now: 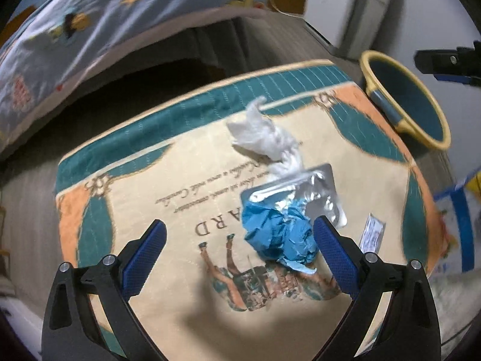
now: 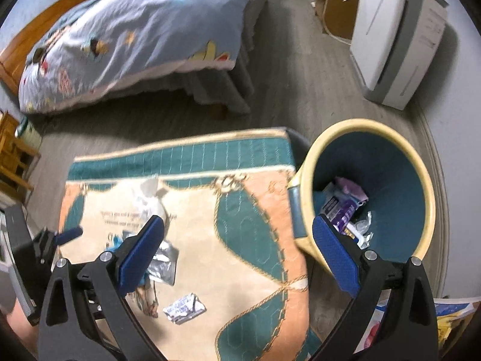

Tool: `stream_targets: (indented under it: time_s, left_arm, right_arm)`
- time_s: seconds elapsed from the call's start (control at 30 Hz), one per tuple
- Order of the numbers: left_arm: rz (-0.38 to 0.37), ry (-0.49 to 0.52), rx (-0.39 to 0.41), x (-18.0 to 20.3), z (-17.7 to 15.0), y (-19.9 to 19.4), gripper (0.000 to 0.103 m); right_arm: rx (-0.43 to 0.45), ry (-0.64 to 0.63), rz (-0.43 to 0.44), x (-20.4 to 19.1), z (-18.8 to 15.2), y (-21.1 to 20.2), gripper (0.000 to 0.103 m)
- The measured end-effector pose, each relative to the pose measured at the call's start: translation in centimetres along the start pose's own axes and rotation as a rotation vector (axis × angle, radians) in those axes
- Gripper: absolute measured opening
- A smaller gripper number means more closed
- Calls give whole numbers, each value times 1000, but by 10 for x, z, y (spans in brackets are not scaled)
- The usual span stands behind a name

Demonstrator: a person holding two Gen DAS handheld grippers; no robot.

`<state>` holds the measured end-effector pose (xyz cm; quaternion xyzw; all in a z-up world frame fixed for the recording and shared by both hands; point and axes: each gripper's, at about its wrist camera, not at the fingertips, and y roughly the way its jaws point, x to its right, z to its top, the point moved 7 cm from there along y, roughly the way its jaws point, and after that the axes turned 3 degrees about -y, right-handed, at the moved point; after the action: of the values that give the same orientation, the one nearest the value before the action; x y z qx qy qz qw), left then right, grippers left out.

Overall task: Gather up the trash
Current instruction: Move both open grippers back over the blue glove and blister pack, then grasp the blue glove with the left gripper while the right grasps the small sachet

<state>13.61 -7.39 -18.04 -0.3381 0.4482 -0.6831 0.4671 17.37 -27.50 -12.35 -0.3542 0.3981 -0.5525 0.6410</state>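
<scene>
In the left wrist view, a crumpled blue paper ball (image 1: 281, 236) lies on the patterned cloth (image 1: 180, 174), next to a silver foil blister pack (image 1: 315, 191), a crumpled white tissue (image 1: 264, 134) and a small white sachet (image 1: 372, 233). My left gripper (image 1: 240, 231) is open, its right finger beside the blue ball. A yellow bin with a teal inside (image 1: 421, 105) stands at the right. In the right wrist view, my right gripper (image 2: 239, 228) is open and empty, above the cloth's edge beside the bin (image 2: 390, 138), which holds wrappers (image 2: 345, 207). The sachet (image 2: 183, 307) and foil (image 2: 163, 263) show there too.
A bed with a light blue quilt (image 2: 135, 36) stands behind the cloth. A white appliance (image 2: 396, 36) stands against the wall at the right. Wooden furniture (image 2: 15, 156) is at the left. Printed bags (image 2: 451, 316) lie at the lower right.
</scene>
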Motion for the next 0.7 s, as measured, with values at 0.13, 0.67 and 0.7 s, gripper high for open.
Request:
stream_targets:
  time_s: [0.13,0.67,0.7]
  left_arm:
    - [-44,49,-24,9,-4,6,95]
    - [-60,104,-35,1,-20,-19,32]
    - [-57,90,-27,-4,-22,-23,32]
  right_arm:
    - [-26,-19,5,-6,-13,4,97]
    - [-151,67,47,-29,-91,33,97]
    - [-162,63,41,-30,-95,36,97]
